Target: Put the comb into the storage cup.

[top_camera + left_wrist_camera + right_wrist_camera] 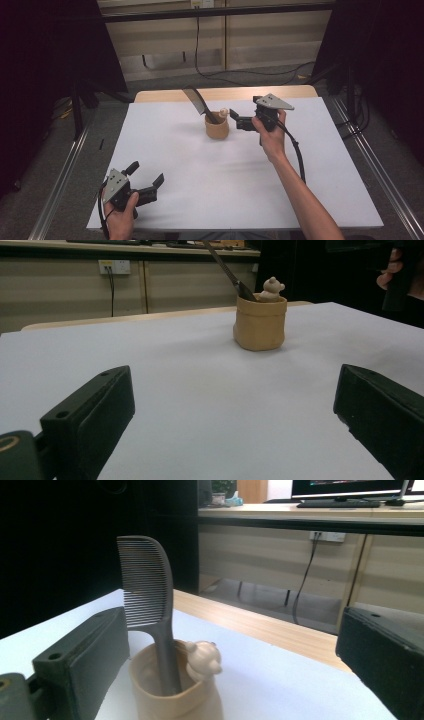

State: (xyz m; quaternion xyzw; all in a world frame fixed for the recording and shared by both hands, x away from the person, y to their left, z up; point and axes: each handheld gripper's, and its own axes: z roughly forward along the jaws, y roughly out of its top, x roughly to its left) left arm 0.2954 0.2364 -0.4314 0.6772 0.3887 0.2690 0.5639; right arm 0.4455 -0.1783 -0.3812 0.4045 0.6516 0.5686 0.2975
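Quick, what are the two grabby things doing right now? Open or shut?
Left gripper: open, holding nothing, low over the near left of the table.
Right gripper: open, holding nothing, beside the cup with the comb.

No text, label, brand, number or sign could be read anywhere. The monitor [350, 487] on the far counter showed a coloured strip, too small and blurred to make out.

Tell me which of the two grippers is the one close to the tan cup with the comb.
The right gripper: it is held open just beside the tan cup holding the comb. The left gripper, also open, sits far off at the table's near edge.
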